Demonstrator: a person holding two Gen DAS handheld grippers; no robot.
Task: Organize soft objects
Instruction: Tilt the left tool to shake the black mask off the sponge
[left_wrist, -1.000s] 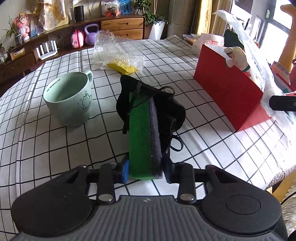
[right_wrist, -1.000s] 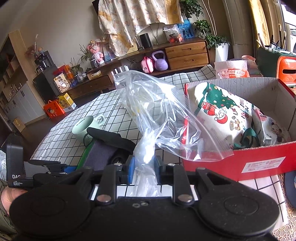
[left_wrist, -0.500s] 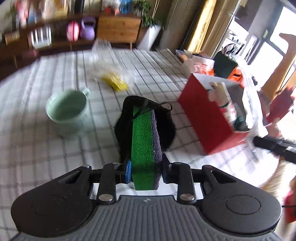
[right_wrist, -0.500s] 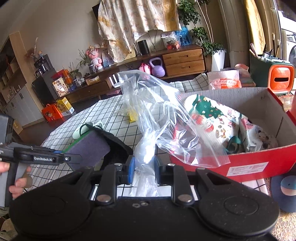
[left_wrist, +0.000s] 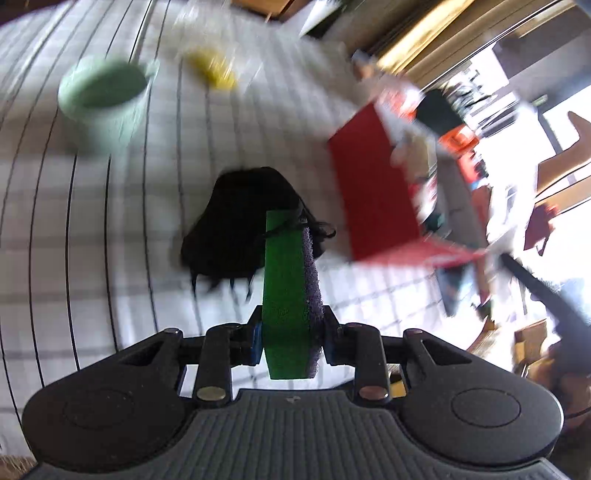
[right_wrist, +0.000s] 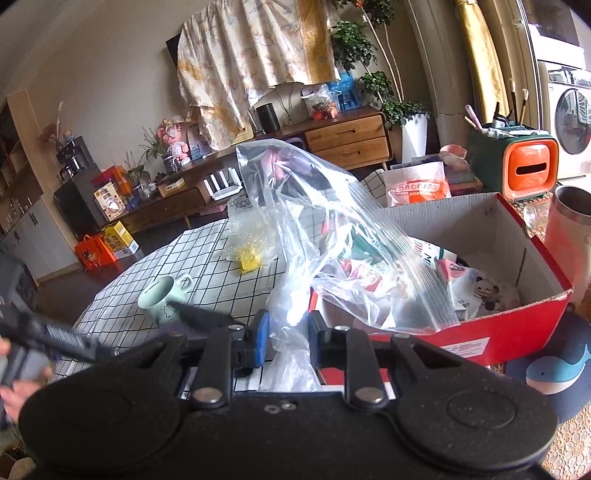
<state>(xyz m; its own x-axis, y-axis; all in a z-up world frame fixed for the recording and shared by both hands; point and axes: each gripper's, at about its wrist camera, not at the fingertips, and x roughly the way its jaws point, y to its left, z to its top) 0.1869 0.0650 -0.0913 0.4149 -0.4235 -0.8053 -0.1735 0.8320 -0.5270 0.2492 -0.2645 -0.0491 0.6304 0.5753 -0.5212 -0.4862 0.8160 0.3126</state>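
- Left gripper (left_wrist: 291, 341): clenched on the near end of a green sponge (left_wrist: 286, 295) with a dark scouring layer on its right face. The sponge stands on edge, lifted clear above the checked tablecloth (left_wrist: 110, 258); the left wrist view is motion-blurred.
- A strand from the black fabric item (left_wrist: 236, 229) lying mid-table crosses the sponge's far end; snagged or only overlapping, cannot tell.
- Right gripper (right_wrist: 286, 341): clamped on the gathered lower part of a clear zip bag (right_wrist: 332, 251), which billows up over the near-left corner of the red box (right_wrist: 517, 321).
- The red box sits near the table's right edge and already holds printed soft packets (right_wrist: 476, 291).
- Green mug (right_wrist: 162, 295) and bubble wrap with something yellow in it (right_wrist: 249, 251) stand toward the far side of the table.
- Handling, sponge: judged light and compressible, with a rough face that grips well. An end hold should do, though the free end may sag or swing; watch the strand for drag.
- Handling, bag: thin, slick, floppy film, next to weightless. A bunched pinch looks safer than an edge grip, since the film could slip between the pads.
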